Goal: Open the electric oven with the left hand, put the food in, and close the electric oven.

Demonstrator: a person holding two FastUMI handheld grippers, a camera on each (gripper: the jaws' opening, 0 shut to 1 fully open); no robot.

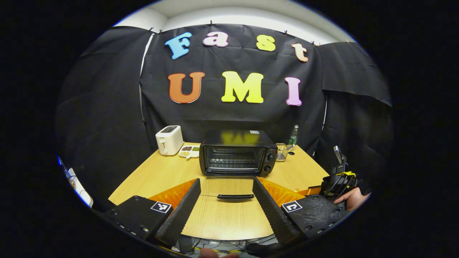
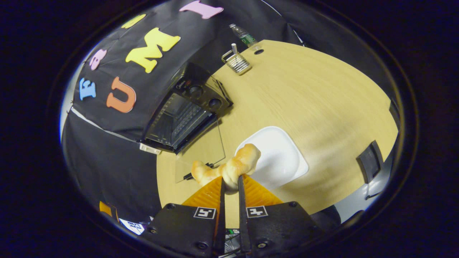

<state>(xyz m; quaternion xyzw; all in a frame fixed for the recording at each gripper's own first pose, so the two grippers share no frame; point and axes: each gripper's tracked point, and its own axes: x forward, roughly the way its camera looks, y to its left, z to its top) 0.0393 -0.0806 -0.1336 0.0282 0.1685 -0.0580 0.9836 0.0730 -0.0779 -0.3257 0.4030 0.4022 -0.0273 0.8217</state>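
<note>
The black electric oven (image 1: 236, 157) stands at the back of the wooden table (image 1: 161, 175) with its glass door (image 1: 229, 186) folded down flat and the rack inside showing. My left gripper (image 1: 226, 180) is open, its fingers either side of the door's black handle (image 1: 235, 196) without touching it. In the right gripper view, my right gripper (image 2: 229, 182) is shut on a twisted golden bread roll (image 2: 229, 166), held above the table beside a white plate (image 2: 279, 157). The open oven (image 2: 186, 107) and its lowered door (image 2: 202, 150) lie ahead to the left.
A white toaster (image 1: 169, 139) and a small snack tray (image 1: 189, 151) sit left of the oven. A wire holder (image 1: 281, 152) and a bottle (image 1: 293, 135) stand to its right. A hand on the other gripper (image 1: 340, 179) is at the table's right edge.
</note>
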